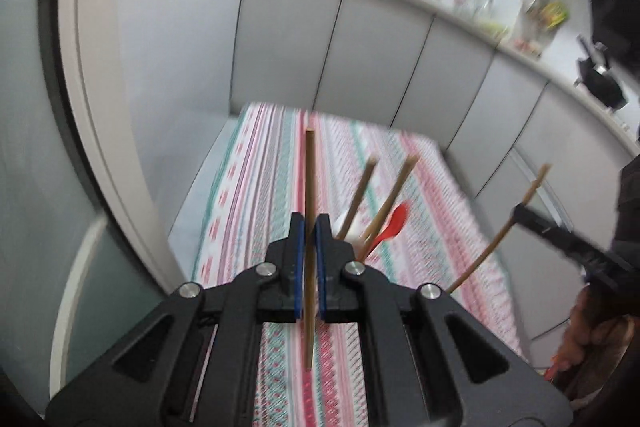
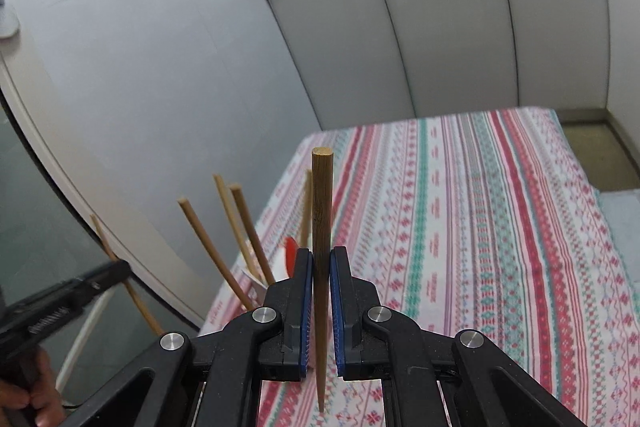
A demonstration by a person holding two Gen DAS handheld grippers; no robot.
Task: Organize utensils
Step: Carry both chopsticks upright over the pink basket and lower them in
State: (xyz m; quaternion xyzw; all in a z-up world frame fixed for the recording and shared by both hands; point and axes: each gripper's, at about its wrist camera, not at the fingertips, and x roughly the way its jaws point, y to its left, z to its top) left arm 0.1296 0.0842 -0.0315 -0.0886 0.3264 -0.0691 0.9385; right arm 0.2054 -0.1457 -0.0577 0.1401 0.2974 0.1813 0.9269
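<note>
Two chopsticks up: left gripper [image 1: 308, 235] clamps one [image 1: 309, 187], right gripper [image 2: 321, 267] another [image 2: 322, 219], both axes near-vertical. Holder cup [image 1: 347, 227] sits center frame, just beyond left jaws; left nearer.

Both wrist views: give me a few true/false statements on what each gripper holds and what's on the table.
1. The left gripper is shut on a thin wooden chopstick. True.
2. The right gripper has its jaws open and empty. False: it is shut on a dark tapered wooden chopstick.
3. A red plastic spoon stands in the white holder among chopsticks. True.
4. The table wears a plain blue cloth. False: a striped patterned tablecloth in pink, red and teal.
</note>
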